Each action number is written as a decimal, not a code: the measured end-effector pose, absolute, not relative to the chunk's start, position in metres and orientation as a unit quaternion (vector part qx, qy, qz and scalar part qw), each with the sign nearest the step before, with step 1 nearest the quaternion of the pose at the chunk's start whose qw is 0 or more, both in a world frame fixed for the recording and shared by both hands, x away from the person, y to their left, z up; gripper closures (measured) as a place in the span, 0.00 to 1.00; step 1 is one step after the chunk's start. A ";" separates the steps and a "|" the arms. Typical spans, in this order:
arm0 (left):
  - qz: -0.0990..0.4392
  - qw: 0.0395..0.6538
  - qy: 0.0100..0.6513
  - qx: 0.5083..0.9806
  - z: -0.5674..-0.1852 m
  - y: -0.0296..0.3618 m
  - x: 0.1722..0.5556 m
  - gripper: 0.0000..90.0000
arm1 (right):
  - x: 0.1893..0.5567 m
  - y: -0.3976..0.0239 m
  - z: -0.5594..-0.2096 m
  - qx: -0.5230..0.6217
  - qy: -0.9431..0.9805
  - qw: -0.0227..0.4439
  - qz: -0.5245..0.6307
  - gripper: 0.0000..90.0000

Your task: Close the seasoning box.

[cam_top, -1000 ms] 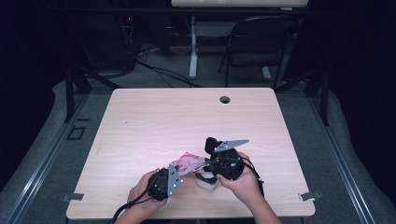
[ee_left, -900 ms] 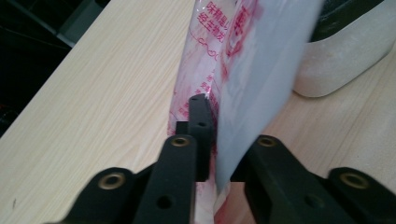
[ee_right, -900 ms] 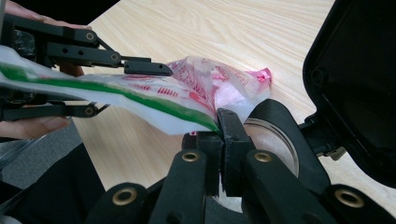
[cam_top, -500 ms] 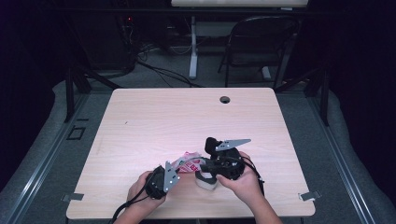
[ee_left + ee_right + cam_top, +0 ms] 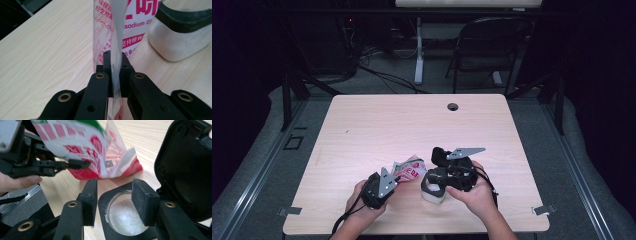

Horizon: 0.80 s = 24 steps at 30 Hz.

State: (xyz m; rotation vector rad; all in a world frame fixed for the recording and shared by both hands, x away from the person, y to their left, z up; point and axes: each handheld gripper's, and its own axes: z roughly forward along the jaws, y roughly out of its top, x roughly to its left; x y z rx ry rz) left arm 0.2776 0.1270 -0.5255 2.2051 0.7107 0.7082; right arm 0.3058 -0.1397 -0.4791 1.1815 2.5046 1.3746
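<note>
Pinching the seasoning packet in my left gripper near the table's front edge; my right gripper's jaws, just opening, stand empty over the jar.

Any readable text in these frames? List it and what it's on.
"sodium G": on the red-and-white packet, left gripper view, cut off at the container beside it.
Chinese characters on the same packet: partly legible ("味精" at the top edge, "坚持粮食" on a red band), the rest cropped or too small.
Packet print in the right gripper view: blurred, unreadable.
Packet in the high view: too small to read.
</note>
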 end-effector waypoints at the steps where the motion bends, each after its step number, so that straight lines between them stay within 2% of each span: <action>1: 0.273 0.355 0.278 0.850 -0.525 0.128 0.278 0.99 | 0.306 -0.140 -0.479 0.382 0.810 0.025 0.444 0.62; 24: 0.271 0.394 0.348 0.807 -0.513 0.177 0.290 0.99 | 0.307 -0.141 -0.481 0.389 0.807 0.035 0.444 0.61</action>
